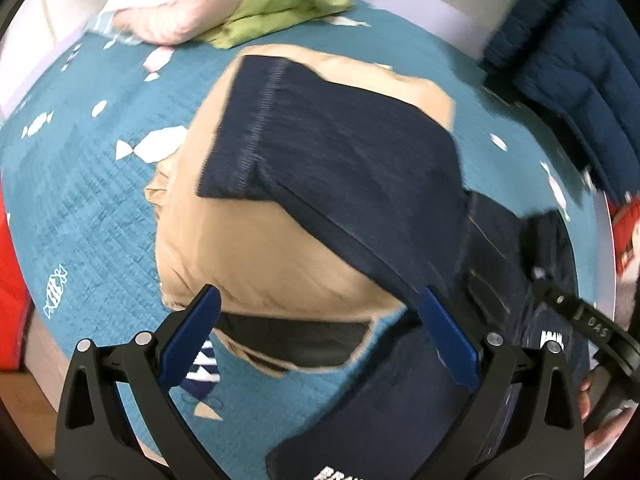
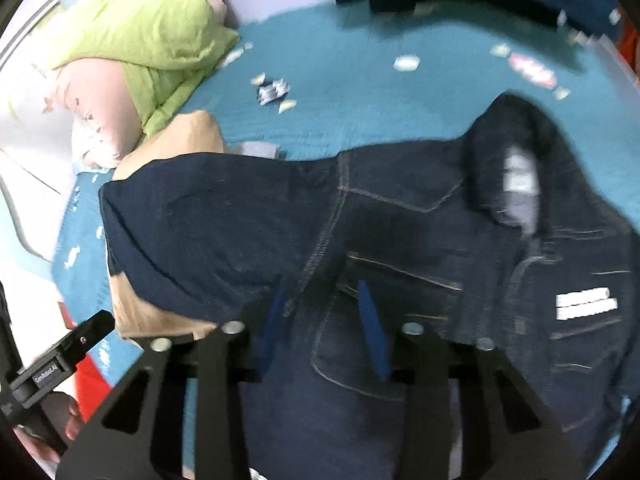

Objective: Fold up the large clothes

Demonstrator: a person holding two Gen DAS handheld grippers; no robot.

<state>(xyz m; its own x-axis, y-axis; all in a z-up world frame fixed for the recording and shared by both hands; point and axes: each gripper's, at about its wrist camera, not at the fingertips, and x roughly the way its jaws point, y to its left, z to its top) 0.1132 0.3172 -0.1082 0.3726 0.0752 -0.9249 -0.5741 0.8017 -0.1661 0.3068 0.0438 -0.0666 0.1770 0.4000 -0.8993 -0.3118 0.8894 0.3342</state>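
Note:
A dark denim jacket with a furry black collar lies spread on the teal bedspread. Its sleeve stretches out over a tan garment. My left gripper is open above the tan garment and the sleeve, holding nothing. My right gripper hovers over the jacket's front near the armhole seam, its blue fingers apart with nothing clamped between them. The sleeve also shows in the right wrist view, its cuff end on the tan garment.
A green pillow and a pink pillow lie at the bed's head. A dark blue quilted coat lies at the far edge. Something red sits beside the bed. The other gripper's body shows at right.

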